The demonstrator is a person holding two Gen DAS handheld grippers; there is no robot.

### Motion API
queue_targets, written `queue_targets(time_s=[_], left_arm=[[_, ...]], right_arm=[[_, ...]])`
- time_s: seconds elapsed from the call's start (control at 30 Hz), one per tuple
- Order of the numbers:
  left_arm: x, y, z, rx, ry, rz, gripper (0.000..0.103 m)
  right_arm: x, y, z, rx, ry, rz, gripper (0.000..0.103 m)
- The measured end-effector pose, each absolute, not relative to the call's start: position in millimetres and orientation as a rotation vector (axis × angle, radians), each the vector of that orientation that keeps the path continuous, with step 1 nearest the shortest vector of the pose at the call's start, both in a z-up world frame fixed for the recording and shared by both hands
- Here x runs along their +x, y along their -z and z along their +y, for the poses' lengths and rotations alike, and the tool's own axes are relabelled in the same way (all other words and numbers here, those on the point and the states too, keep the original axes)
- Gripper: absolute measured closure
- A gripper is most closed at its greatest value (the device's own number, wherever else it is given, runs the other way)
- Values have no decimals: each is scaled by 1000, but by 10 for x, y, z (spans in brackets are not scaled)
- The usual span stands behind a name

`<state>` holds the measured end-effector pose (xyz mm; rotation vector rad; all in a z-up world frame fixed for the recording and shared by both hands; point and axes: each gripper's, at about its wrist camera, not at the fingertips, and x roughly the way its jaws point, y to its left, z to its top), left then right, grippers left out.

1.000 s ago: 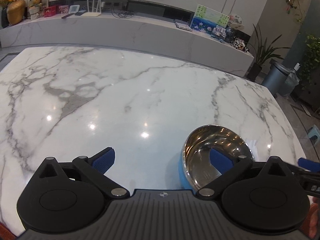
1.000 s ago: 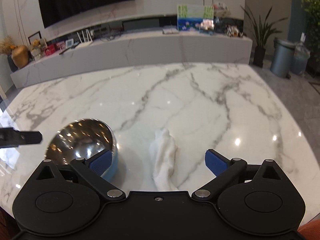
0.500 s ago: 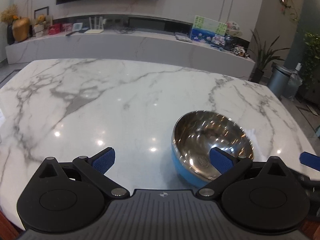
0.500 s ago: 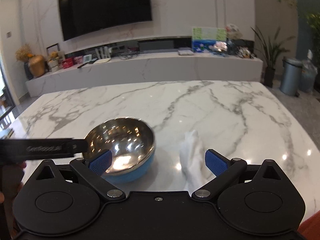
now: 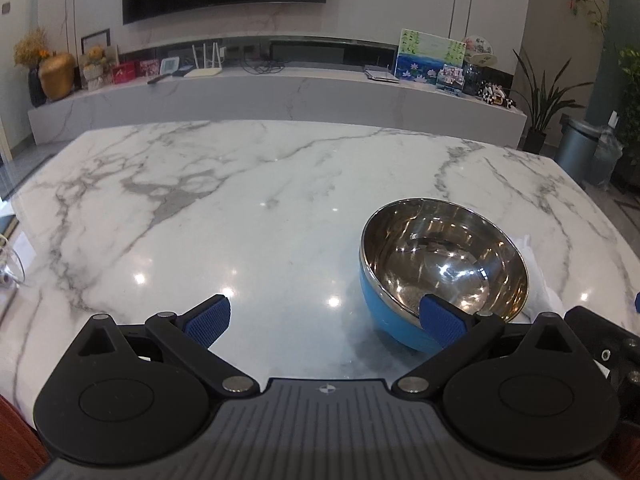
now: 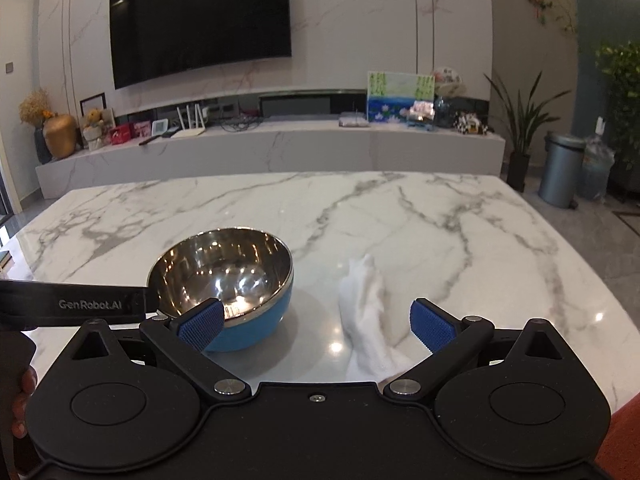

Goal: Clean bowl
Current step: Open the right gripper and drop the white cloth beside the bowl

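A bowl (image 5: 436,264), blue outside and shiny steel inside, stands upright on the marble table (image 5: 240,208). It also shows in the right wrist view (image 6: 224,276). A crumpled white cloth (image 6: 366,312) lies on the table just right of the bowl; a bit of it shows in the left wrist view (image 5: 536,276). My left gripper (image 5: 326,322) is open and empty, its right pad just in front of the bowl's near rim. My right gripper (image 6: 316,324) is open and empty, with the cloth ahead between its fingers and the bowl by its left pad.
The left gripper's black body (image 6: 72,304) reaches in at the left of the right wrist view. A long marble TV bench (image 6: 272,148) with ornaments stands beyond the table. A grey bin (image 6: 560,168) and plants stand at the right.
Both grippers have pulled back and tilted up. The bowl and cloth now sit farther ahead in both views, and more of the room shows. Both grippers stayed open.
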<state>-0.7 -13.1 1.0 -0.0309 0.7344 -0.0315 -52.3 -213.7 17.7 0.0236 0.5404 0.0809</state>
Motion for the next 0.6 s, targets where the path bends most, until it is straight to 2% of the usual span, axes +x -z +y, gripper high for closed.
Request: queue_targets(time_s=[0.6], left_arm=[[-34, -30, -192, 18, 25, 717, 1]], right_arm=[[-524, -156, -2112, 8, -89, 549, 4]])
